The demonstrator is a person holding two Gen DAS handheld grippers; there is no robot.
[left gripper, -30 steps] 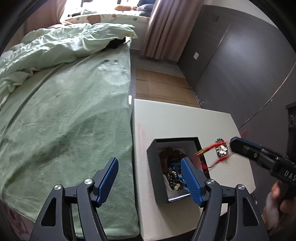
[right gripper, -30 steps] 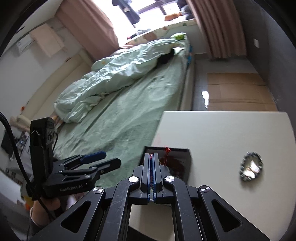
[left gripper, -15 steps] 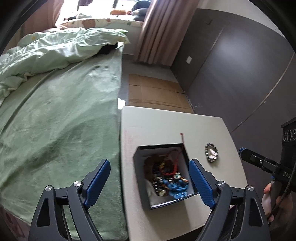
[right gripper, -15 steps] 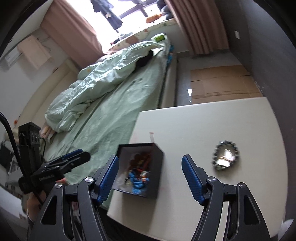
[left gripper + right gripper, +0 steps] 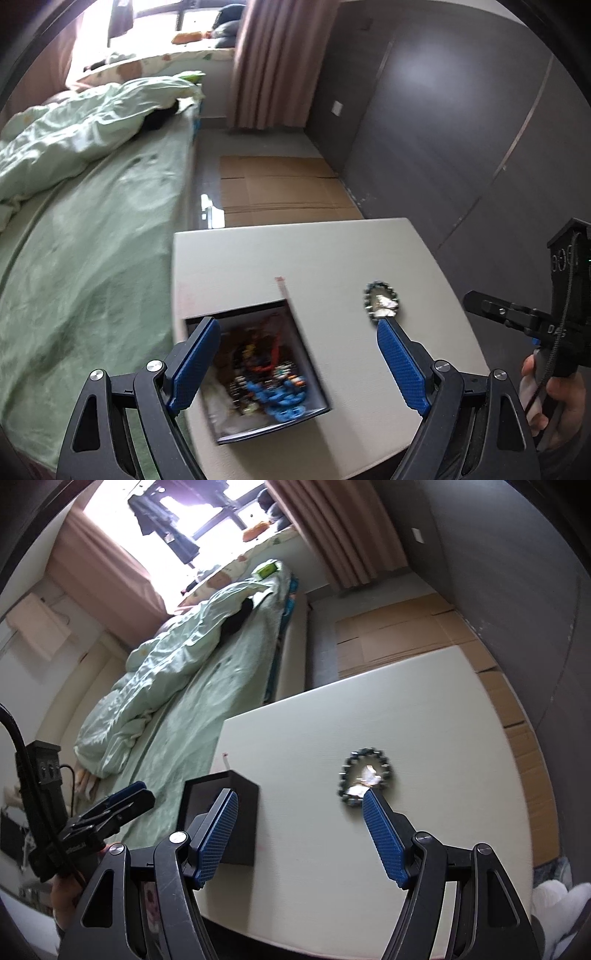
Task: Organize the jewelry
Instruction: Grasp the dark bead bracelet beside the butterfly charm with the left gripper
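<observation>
Left gripper (image 5: 297, 363): jaws spread wide, nothing in them. It hovers over the dark box (image 5: 258, 373), which sits between the blue pads, a bit nearer the left one.

Right gripper (image 5: 297, 836): also wide open and empty. The box (image 5: 221, 819) is by its left pad.

Beaded bracelet (image 5: 365, 781): lying flat on the white table (image 5: 424, 720), just past the tip of the right gripper's right pad, well apart from the box. In the left view the bracelet (image 5: 380, 304) shows just beyond that gripper's right pad.

What's in the box: a blurry pile of beads and chains, blue and red bits — can't tell single pieces apart.

Handling guess: the bracelet looks light and floppy, round beads on a loop with a pale charm in the middle, so it'll likely sag and maybe roll out of a loose pinch.

Where I'd grab: across one side of the bead ring, not the charm — pads low to the table, close gently.
</observation>
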